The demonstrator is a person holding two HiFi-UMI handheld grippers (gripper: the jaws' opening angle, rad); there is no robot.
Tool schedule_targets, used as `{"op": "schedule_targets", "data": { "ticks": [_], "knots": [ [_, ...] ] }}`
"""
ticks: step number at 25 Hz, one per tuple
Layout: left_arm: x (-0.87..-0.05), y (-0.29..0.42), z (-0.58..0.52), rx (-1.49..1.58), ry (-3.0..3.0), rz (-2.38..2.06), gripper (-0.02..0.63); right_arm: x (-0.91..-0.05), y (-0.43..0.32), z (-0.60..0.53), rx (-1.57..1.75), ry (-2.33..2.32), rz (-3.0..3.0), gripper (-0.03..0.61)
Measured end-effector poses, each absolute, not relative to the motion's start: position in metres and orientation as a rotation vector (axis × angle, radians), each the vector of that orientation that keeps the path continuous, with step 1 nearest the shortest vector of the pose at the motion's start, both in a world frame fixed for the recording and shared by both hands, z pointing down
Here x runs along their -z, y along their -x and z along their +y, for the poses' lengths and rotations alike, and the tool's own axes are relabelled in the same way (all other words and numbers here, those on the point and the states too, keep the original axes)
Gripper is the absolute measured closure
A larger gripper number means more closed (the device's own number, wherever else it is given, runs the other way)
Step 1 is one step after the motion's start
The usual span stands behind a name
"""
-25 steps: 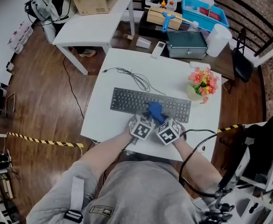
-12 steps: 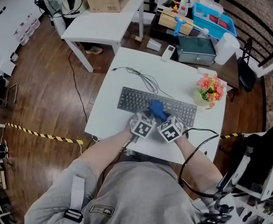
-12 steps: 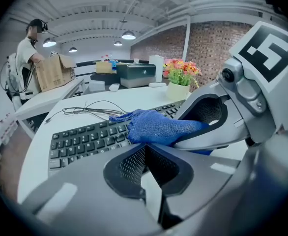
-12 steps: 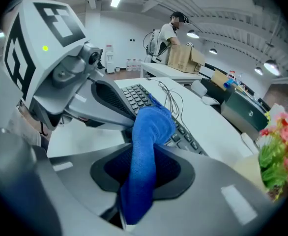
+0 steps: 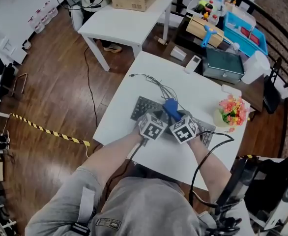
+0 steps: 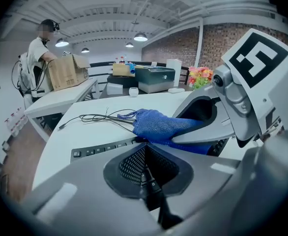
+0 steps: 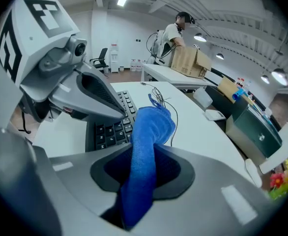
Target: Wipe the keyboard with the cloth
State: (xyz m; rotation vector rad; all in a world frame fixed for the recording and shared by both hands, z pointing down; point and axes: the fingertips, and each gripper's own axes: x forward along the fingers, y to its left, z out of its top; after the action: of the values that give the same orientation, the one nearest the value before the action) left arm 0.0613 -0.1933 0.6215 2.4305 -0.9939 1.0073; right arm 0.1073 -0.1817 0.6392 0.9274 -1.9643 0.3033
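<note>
A dark keyboard (image 5: 140, 107) lies across the white table (image 5: 154, 154), its middle hidden under both grippers. My right gripper (image 5: 176, 117) is shut on a blue cloth (image 5: 171, 108). In the right gripper view the cloth (image 7: 151, 132) runs up between the jaws of the right gripper (image 7: 144, 163) and drapes over the keys (image 7: 109, 129). My left gripper (image 5: 156, 116) sits close beside the right one, over the keyboard. In the left gripper view the left gripper (image 6: 145, 154) is shut with nothing in it, and the cloth (image 6: 156, 124) lies just ahead on the keyboard (image 6: 100, 149).
The keyboard's cable (image 5: 151, 80) loops over the table behind it. A pot of flowers (image 5: 232, 111) stands at the right. A remote (image 5: 194, 63) and a grey box (image 5: 224, 65) sit beyond. A second white table (image 5: 129, 21) carries a cardboard box, with a person (image 6: 38, 48) beside it.
Both grippers have slid away from me across the keyboard, dragging the cloth from the middle keys toward the far edge by the cable. The head view has also shifted.
</note>
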Motion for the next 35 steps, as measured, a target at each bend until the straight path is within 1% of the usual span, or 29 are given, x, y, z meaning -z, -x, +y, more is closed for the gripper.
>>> {"op": "schedule_targets", "data": {
  "ticks": [4,11,21,28,35],
  "knots": [
    [-0.628,-0.057,-0.186,-1.017,-2.419,-0.978,0.620,-0.640,-0.100,-0.175,-0.313,-0.926,-1.979,0.466],
    [-0.640,-0.051,-0.145,-1.017,-2.425,-0.902,0.620,-0.647,-0.079,-0.127,-0.343,-0.908,-1.967,0.466],
    [-0.652,-0.022,-0.094,-1.034,-2.445,-0.778,0.620,-0.665,-0.053,-0.068,-0.395,-0.915,-1.896,0.466],
    [-0.640,-0.010,-0.126,-0.982,-2.452,-0.821,0.620,-0.648,-0.042,-0.101,-0.352,-0.948,-1.906,0.466],
    [-0.624,-0.004,-0.186,-0.949,-2.421,-0.942,0.620,-0.633,-0.046,-0.179,-0.260,-0.938,-1.949,0.465]
  ]
}}
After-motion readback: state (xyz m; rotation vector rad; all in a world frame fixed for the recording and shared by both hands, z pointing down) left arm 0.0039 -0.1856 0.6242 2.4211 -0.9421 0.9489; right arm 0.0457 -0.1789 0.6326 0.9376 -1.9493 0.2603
